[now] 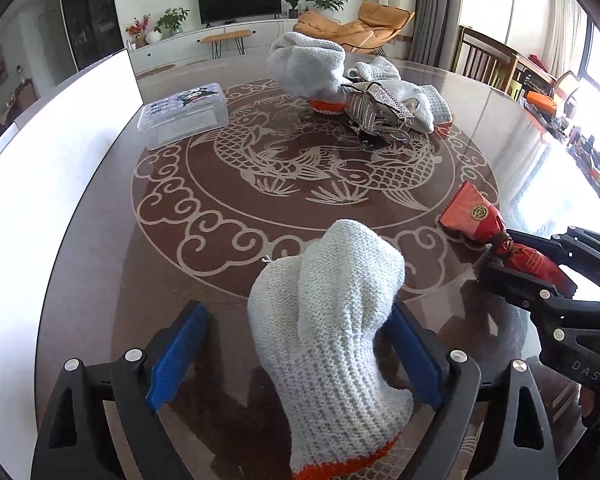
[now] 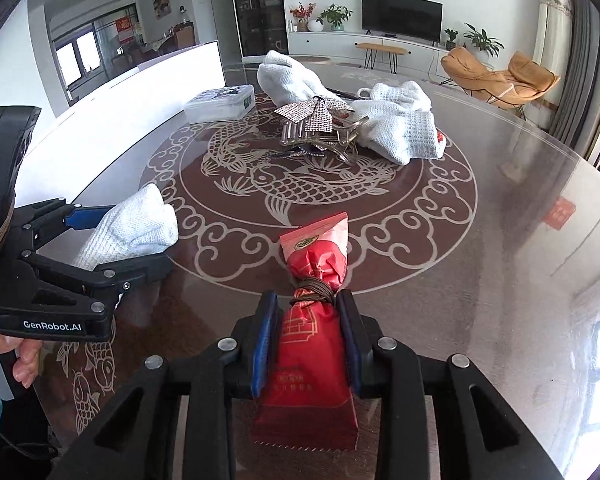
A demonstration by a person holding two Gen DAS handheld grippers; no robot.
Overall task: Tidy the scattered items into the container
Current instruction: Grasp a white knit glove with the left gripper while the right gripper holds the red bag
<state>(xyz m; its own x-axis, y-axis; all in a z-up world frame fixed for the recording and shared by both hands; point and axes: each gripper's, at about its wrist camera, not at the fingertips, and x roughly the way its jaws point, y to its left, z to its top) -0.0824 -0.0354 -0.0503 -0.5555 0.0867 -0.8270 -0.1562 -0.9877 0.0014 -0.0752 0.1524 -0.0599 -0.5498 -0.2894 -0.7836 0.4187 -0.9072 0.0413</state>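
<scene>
Left gripper (image 1: 296, 344): jaws spread, knit glove (image 1: 328, 320) lying between the blue pads, touching the right pad only, so not squeezed; whether it rests on the table (image 1: 100, 240) I cannot tell. Right gripper (image 2: 306, 320) clamped on the red packet (image 2: 312, 332), held above the glass. Farther: sparkly hair clip (image 1: 374, 114) beside a heap of more gloves (image 1: 312, 68), mid-table. Far left: clear lidded box (image 1: 184, 114), lid on, apparently the container. Judgement: early stage, nothing visibly inside, clip, gloves, packet all left.

bare table (image 1: 260, 240) ahead, glove pile (image 1: 312, 68) beyond, box (image 1: 182, 114) seemingly unobstructed
</scene>
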